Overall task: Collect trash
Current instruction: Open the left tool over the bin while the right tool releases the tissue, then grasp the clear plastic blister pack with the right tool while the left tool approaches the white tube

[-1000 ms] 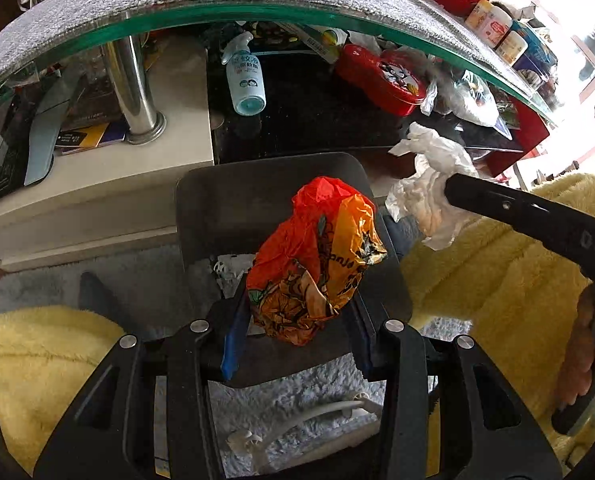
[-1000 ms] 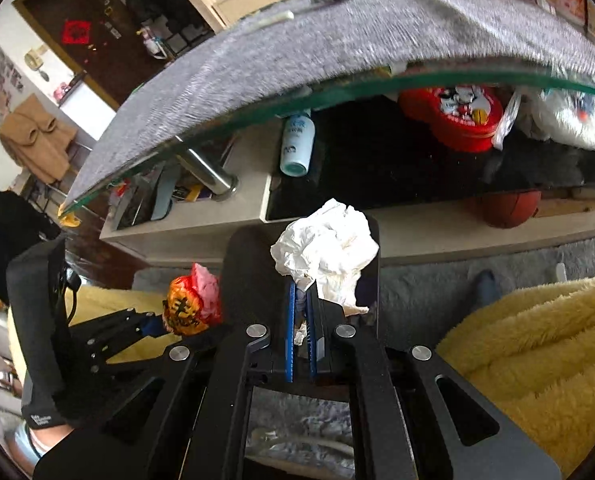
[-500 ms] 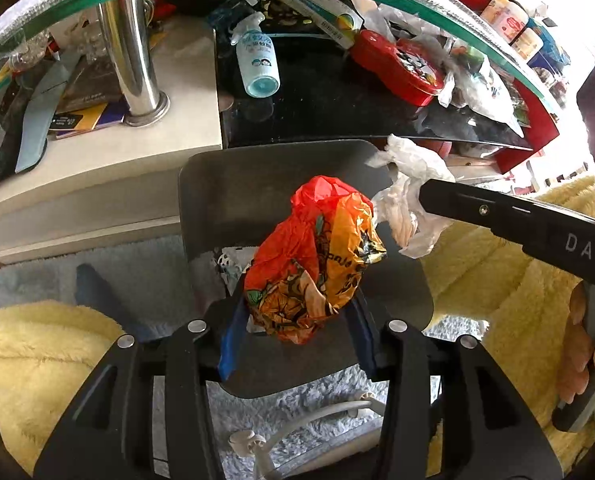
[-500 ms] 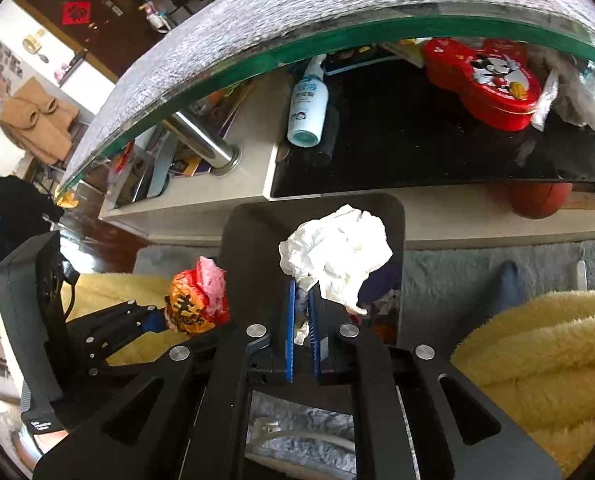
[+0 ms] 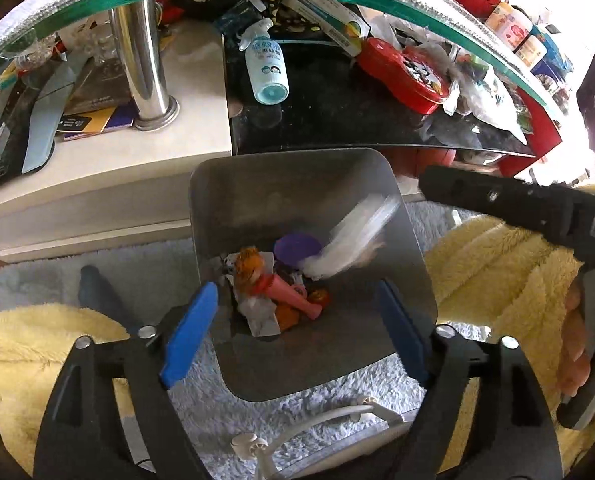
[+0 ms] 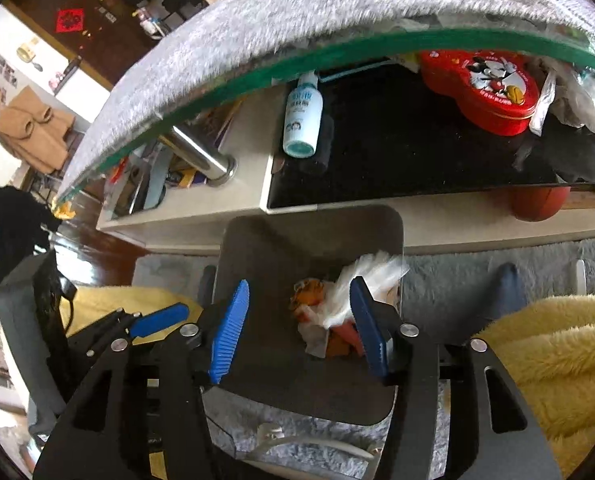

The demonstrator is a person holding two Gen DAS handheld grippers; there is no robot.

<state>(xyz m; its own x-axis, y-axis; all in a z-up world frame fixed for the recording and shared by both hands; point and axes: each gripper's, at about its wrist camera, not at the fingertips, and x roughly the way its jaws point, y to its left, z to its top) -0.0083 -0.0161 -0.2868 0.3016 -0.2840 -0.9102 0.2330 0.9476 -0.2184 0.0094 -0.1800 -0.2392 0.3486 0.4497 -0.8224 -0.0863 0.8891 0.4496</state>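
Glass tabletop (image 6: 281, 68) with a grey fuzzy cover arcs across the top of both views; chrome leg (image 5: 143, 76) stands on the cream lower shelf (image 5: 97, 168). Right part of that shelf is a black glossy panel (image 6: 397, 160). Grey shag rug (image 5: 145, 264) covers the floor below; yellow fleece (image 6: 545, 360) lies at the right, near the bin. Brown door with a red diamond paper (image 6: 70, 20) far back in the right wrist view.

On the black panel: red Mickey tin (image 6: 485, 88), spray bottle (image 5: 267, 68) lying flat, clear plastic bags (image 5: 481, 96) at the right end. Orange ball (image 6: 537, 202) sits under the shelf edge.

Grey square trash bin (image 5: 413, 256) stands on the rug against the shelf front, directly under both grippers. Inside: orange snack wrapper (image 5: 249, 272), pink piece, purple lid (image 5: 297, 248). White tissue wad (image 5: 349, 244) is motion-blurred, over the bin's right half, touching neither claw.

Left gripper (image 5: 293, 324): blue pads spread wide, holding nothing. Right gripper (image 6: 297, 328): blue pads spread wide, holding nothing.

White cable (image 5: 329, 416) lies on the rug nearside of the bin.
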